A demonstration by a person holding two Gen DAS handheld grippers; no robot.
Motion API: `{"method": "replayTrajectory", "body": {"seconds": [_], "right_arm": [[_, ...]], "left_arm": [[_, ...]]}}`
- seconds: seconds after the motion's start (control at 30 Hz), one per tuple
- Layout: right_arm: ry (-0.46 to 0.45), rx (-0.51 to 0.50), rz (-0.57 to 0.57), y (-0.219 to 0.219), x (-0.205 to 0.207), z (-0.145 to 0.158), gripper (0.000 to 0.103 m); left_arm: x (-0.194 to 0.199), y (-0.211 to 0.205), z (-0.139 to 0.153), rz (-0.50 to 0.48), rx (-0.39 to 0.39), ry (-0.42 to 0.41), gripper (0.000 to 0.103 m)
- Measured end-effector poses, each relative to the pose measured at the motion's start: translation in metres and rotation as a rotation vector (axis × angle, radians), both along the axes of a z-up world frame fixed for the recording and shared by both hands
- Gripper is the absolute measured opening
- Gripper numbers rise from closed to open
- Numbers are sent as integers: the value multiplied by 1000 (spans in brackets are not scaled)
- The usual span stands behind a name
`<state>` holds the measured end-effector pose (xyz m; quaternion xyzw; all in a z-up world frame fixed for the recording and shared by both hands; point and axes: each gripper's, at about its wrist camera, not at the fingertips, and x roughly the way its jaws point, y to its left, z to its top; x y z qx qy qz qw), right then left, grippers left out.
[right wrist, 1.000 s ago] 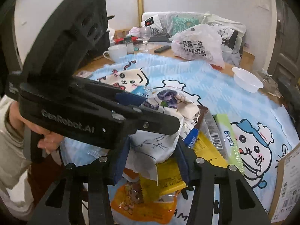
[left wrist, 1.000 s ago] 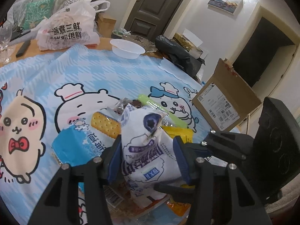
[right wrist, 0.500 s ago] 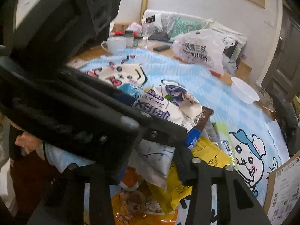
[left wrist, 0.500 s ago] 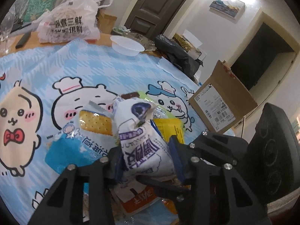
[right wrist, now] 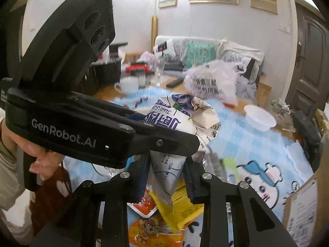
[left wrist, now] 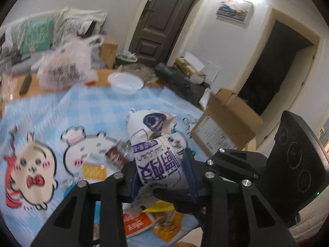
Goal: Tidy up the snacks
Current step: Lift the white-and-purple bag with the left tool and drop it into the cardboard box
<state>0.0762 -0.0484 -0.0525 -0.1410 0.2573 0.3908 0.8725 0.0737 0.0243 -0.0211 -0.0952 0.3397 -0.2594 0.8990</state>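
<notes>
We hold the white crinkled snack bag with purple lettering [left wrist: 158,156] in both tongs, above the blue cartoon-print worktop [left wrist: 61,113]. The left tongs [left wrist: 159,177] clamp its middle; the right tongs [right wrist: 166,177] pinch its lower end. We should carry it steadily toward the brown cardboard box [left wrist: 224,127], keeping both grips even.

A white plastic bowl [left wrist: 125,82] is sitting at the far edge of the blue cartoon tablecloth [left wrist: 86,113], near a printed plastic bag [left wrist: 65,70]. A white mug [right wrist: 128,84] and a wine glass [right wrist: 159,68] are standing further back, while dark doors [left wrist: 162,18] are showing behind.
</notes>
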Motion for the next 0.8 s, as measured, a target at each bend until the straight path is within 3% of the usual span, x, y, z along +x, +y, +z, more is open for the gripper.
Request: {"method": "replayTrajectory", "body": {"seconds": [0.3,0.47,0.63,0.8], "right_arm": [[-113,104,-70,-76,-13,73,26],[-152,154,-155,-138,-15,100,26],[-171,165,-270,-203,-12,106,26],[-100,174,-366,-255,4,89,26]], "left_arm": [[-3,-93,83,-99,96,-129,34],[10,-163,108,-197,124,-152,34],[34,-236,106,-298,164,-124,34],[64,-286,82,-358,185,-29,34]]}}
